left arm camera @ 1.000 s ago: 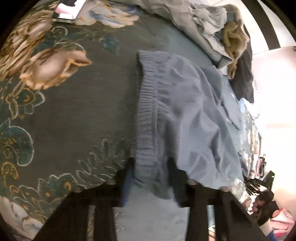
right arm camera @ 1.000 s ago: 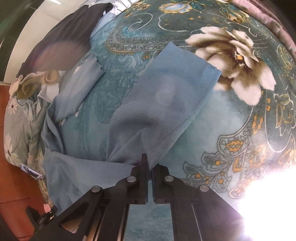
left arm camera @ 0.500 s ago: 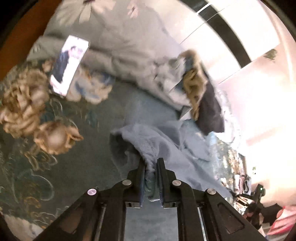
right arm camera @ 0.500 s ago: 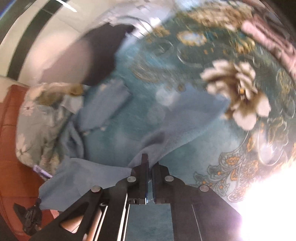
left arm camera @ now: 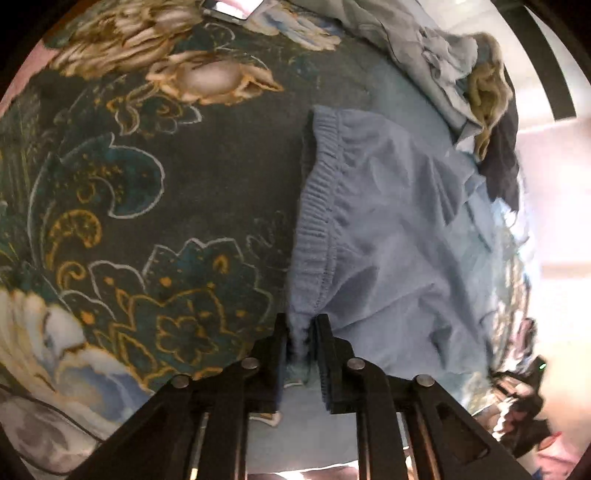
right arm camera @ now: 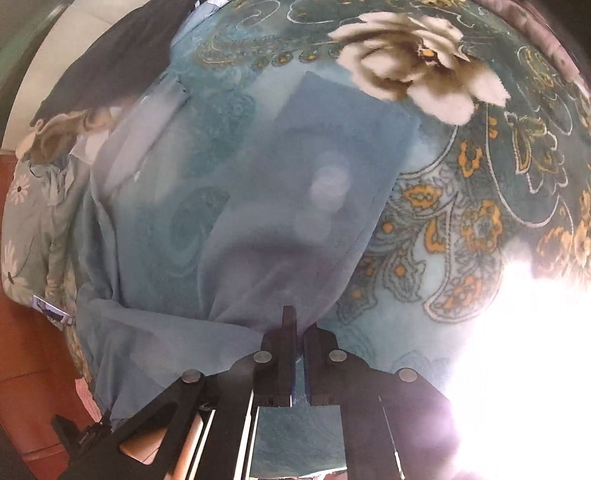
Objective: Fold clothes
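Note:
A pair of light blue shorts [left arm camera: 391, 236] with a ribbed elastic waistband [left arm camera: 317, 206] lies on a dark teal floral blanket [left arm camera: 155, 206]. My left gripper [left arm camera: 301, 328] is shut on the near corner of the waistband. In the right wrist view the same blue shorts [right arm camera: 280, 206] spread away from me over the blanket [right arm camera: 480, 206]. My right gripper [right arm camera: 300, 325] is shut on a pinch of the blue cloth at its near edge.
A heap of other clothes, grey, tan and dark navy [left arm camera: 476, 85], lies at the far right of the blanket. A phone [left arm camera: 232, 7] lies at the blanket's far edge. A floral pillow [right arm camera: 26, 221] and a dark garment [right arm camera: 110, 62] lie to the left. Strong glare [right arm camera: 524, 332] hides the lower right.
My left gripper was open around the waistband, then shut on it and lifted it; now the shorts are spread flat again. My right gripper stayed shut on the cloth and pulled it straighter.

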`<state>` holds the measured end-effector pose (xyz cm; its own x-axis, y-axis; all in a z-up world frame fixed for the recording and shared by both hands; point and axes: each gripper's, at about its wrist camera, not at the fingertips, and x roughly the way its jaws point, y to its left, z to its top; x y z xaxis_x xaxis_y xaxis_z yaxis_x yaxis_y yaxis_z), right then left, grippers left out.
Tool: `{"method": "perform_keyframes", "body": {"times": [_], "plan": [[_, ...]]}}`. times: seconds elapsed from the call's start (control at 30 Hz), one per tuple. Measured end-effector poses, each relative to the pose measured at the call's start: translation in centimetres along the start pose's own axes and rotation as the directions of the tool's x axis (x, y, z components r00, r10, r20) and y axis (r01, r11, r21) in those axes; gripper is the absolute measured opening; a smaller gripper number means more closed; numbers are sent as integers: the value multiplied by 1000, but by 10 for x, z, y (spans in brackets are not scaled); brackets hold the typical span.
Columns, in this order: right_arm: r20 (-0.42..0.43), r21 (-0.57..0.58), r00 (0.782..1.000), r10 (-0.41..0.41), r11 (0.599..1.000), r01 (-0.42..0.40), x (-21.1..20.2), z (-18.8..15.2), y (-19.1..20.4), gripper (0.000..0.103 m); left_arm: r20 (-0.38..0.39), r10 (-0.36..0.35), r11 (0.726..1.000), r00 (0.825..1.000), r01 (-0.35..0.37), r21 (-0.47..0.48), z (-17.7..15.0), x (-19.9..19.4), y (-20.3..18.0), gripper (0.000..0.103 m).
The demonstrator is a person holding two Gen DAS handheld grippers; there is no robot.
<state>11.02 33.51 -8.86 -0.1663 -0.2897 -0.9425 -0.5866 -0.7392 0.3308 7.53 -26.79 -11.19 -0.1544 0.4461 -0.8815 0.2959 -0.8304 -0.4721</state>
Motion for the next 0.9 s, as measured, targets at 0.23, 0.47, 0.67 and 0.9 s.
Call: {"method": "perform_keyframes", "body": {"times": [0.23,0.47,0.67,0.9], "plan": [[0,-15,1000,25,1000,-25,-6,4,7,3,-19,-101,994,995,100,-36,13,4,-5,49],[87,113,995,57,991,-67,-25,18,-34,31,0,-91,995,996,91,-42,10,3,-10,47],[126,300,987,96,945,-131,-6,42,-73,33,56,-64,997,996,67,-42,19,-12,-14,7],[176,391,974,141,898,-200,10,62,-73,4,168,-125,992,978,127,-4,34,-59,-24,6]]}}
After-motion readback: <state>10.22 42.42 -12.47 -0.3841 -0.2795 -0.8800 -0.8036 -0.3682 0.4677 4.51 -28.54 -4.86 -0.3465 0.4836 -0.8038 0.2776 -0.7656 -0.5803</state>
